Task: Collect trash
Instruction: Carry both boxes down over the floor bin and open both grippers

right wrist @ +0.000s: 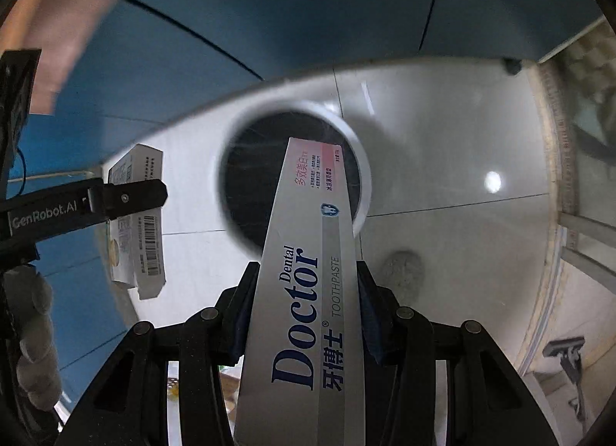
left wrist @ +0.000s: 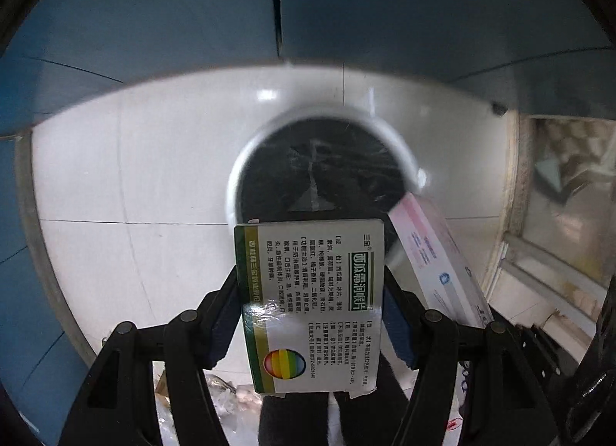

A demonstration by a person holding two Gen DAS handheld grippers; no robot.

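Note:
My left gripper (left wrist: 311,292) is shut on a white and green medicine box (left wrist: 312,303) and holds it above the floor, just short of a white round trash bin (left wrist: 323,172) with a black liner. My right gripper (right wrist: 306,292) is shut on a long silver toothpaste box (right wrist: 304,292) whose pink end reaches over the same bin (right wrist: 254,184). The toothpaste box also shows in the left wrist view (left wrist: 435,257) at the right. The left gripper (right wrist: 127,196) with the medicine box (right wrist: 134,223) shows in the right wrist view at the left.
The bin stands on white floor tiles (left wrist: 134,176) against a blue wall (left wrist: 385,3). A doorway threshold (left wrist: 512,215) lies at the right. A grey smudge (right wrist: 402,271) marks the floor. Scraps (left wrist: 223,392) lie on the floor below my left gripper.

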